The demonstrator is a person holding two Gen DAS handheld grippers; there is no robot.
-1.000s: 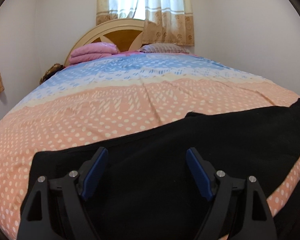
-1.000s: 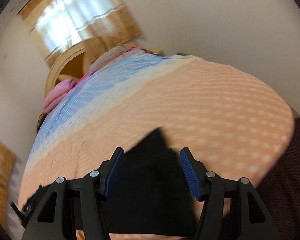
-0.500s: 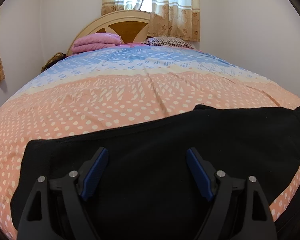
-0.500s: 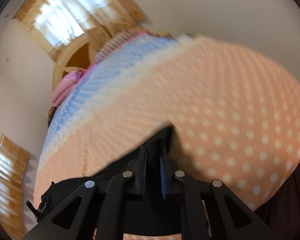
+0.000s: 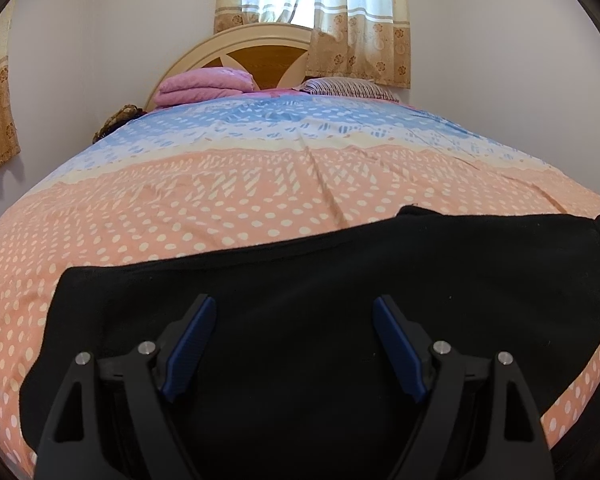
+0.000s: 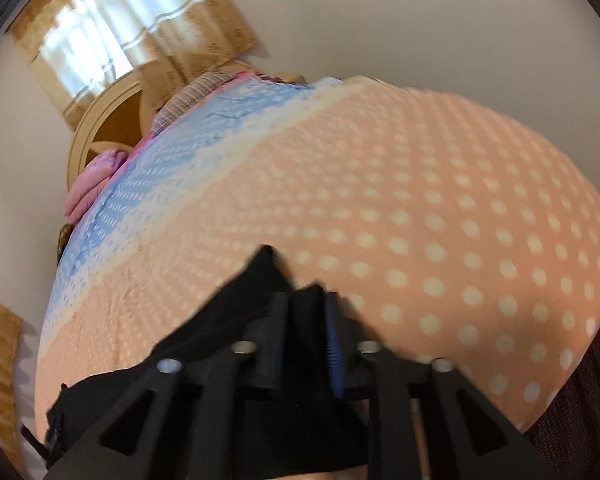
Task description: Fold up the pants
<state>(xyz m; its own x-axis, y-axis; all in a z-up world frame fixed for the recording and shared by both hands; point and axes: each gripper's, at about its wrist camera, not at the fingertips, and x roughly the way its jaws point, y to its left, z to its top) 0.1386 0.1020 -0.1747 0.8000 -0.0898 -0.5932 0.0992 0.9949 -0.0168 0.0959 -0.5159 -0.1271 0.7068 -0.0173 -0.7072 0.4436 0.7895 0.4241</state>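
Note:
Black pants [image 5: 340,280] lie flat across the near end of a bed with an orange, dotted sheet [image 5: 220,200]. My left gripper [image 5: 292,312] is open above the middle of the pants, blue pads wide apart, holding nothing. In the right wrist view my right gripper [image 6: 306,312] is shut on an end of the black pants [image 6: 260,276], and a point of cloth sticks up past the fingertips. The cloth trails down to the left from the gripper. The right wrist view is tilted and a little blurred.
A wooden headboard [image 5: 260,52], folded pink blankets [image 5: 204,86] and a striped pillow [image 5: 344,88] are at the bed's far end. A curtained window [image 5: 312,8] is behind. White walls flank the bed. A dark maroon surface [image 6: 580,420] lies at the right beyond the bed edge.
My right gripper closed on the end of the pants and has lifted it slightly. My left gripper stayed open and moved a little forward over the pants.

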